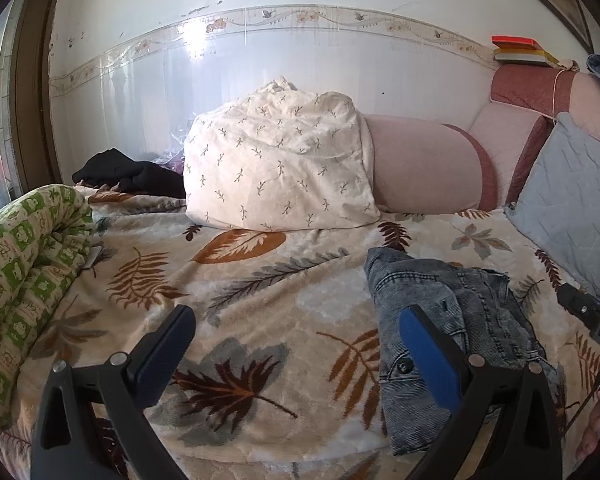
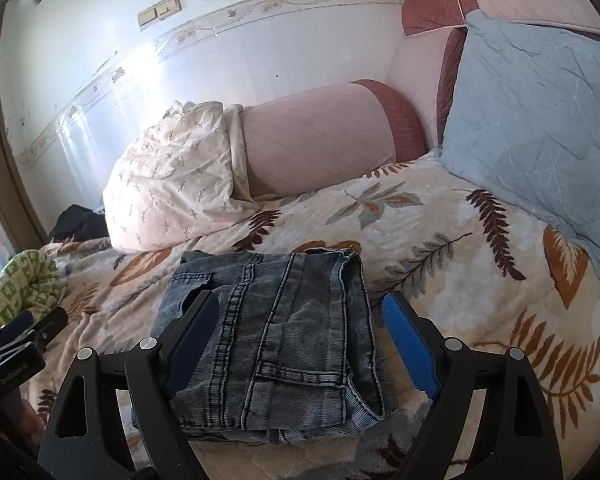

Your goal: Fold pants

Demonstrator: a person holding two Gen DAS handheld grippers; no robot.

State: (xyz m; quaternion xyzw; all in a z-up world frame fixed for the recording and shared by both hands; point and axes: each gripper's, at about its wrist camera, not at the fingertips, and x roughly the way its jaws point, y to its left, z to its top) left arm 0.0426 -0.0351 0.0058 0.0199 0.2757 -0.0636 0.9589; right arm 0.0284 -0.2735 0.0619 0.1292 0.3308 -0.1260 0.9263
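Grey-blue washed denim pants [image 2: 284, 332] lie folded in a compact bundle on the leaf-patterned blanket [image 2: 460, 272]. In the left wrist view the pants [image 1: 452, 320] sit at the right. My left gripper [image 1: 296, 328] is open and empty, hovering over the blanket just left of the pants, its right finger in front of the denim. My right gripper [image 2: 296, 316] is open and empty, its fingers spread either side of the bundle, just above it. The right gripper's body [image 1: 592, 316] shows at the left wrist view's right edge.
A cream pillow [image 1: 276, 168] and a pink bolster [image 1: 424, 164] lie against the far wall. A light blue cushion [image 2: 540, 120] leans at the right. A green-patterned rolled quilt [image 1: 24, 280] lies at the left, dark clothing [image 1: 128, 176] behind it.
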